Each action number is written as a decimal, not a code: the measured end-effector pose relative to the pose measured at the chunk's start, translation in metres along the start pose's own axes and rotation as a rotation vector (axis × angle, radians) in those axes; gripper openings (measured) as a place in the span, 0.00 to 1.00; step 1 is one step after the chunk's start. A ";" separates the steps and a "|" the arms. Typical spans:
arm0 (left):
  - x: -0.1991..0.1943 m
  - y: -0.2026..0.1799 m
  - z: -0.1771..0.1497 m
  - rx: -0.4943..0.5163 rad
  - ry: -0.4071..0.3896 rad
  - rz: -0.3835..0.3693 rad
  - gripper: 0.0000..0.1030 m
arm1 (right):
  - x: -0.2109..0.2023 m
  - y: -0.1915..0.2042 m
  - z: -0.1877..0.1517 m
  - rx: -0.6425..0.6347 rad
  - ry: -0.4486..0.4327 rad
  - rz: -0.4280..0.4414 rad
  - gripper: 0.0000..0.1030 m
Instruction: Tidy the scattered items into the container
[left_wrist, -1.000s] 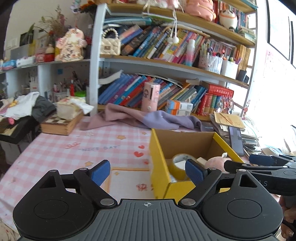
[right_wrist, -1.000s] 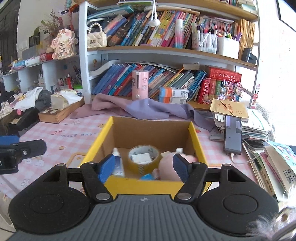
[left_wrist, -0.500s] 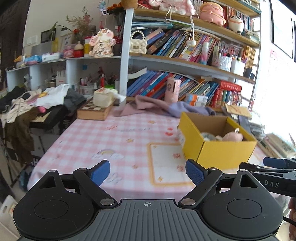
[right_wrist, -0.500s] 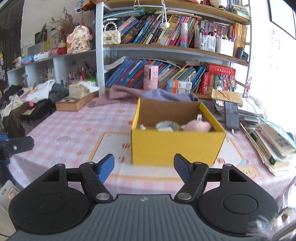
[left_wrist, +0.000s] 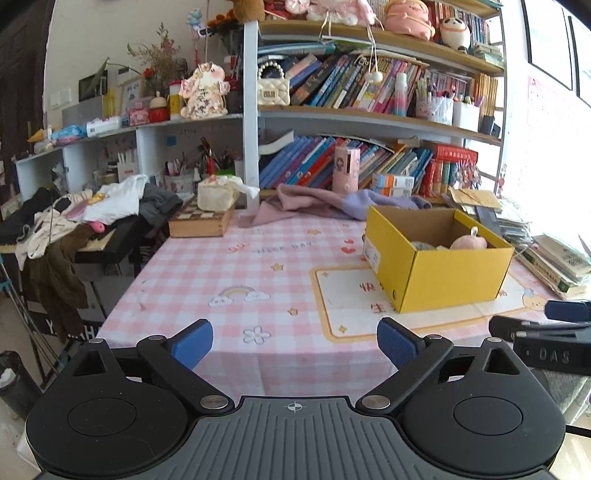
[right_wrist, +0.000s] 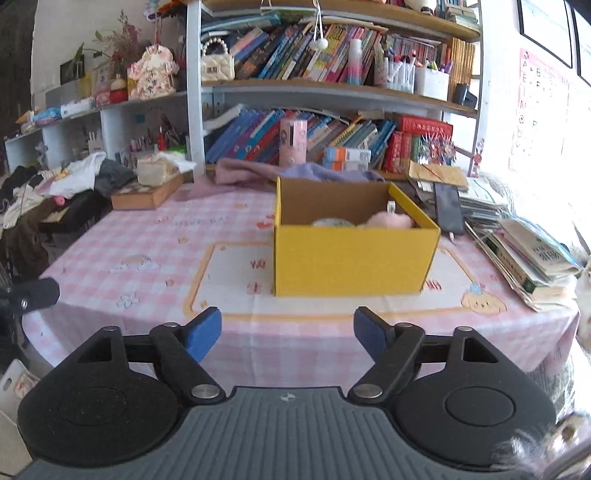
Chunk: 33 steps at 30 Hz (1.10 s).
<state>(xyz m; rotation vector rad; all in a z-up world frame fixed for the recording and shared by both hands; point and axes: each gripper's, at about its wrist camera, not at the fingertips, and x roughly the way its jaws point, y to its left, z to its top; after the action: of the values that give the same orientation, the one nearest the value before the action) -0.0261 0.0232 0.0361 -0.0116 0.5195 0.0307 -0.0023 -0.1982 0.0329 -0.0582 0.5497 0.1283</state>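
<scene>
A yellow cardboard box (right_wrist: 352, 254) sits square on the pink checked tablecloth (right_wrist: 147, 236). Both the left gripper (left_wrist: 294, 345) and right gripper (right_wrist: 287, 330) are opening, empty. Only the left view shows the box's side label (left_wrist: 370, 254).

Brightness: both views are well lit by daylight.
Source: light is admitted from the right, where the window (left_wrist: 554, 177) is blown out to white.
Glare: the book stack (right_wrist: 532, 258) at the tabletop's right edge is washed pale.
Shadows: a soft shadow is cast to the left of the yellow box (right_wrist: 351, 254); the far left of the room is left dim.
Distortion: the shelves (left_wrist: 369, 114) are bowed by the fisheye lens, and the corners are vignetted black.
Focus: slight softness is seen in the right wrist view.
</scene>
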 end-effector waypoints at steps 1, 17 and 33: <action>0.000 0.000 -0.002 0.004 0.004 0.004 0.94 | -0.001 0.001 -0.003 -0.005 0.002 -0.006 0.79; -0.009 -0.012 -0.015 0.022 0.028 0.017 0.96 | -0.015 0.000 -0.012 -0.020 0.026 0.037 0.87; -0.013 -0.011 -0.023 0.009 0.078 0.012 0.96 | -0.022 0.003 -0.019 -0.028 0.041 0.068 0.97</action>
<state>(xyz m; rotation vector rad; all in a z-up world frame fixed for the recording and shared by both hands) -0.0481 0.0115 0.0223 -0.0009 0.5979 0.0396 -0.0309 -0.1987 0.0280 -0.0691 0.5911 0.2018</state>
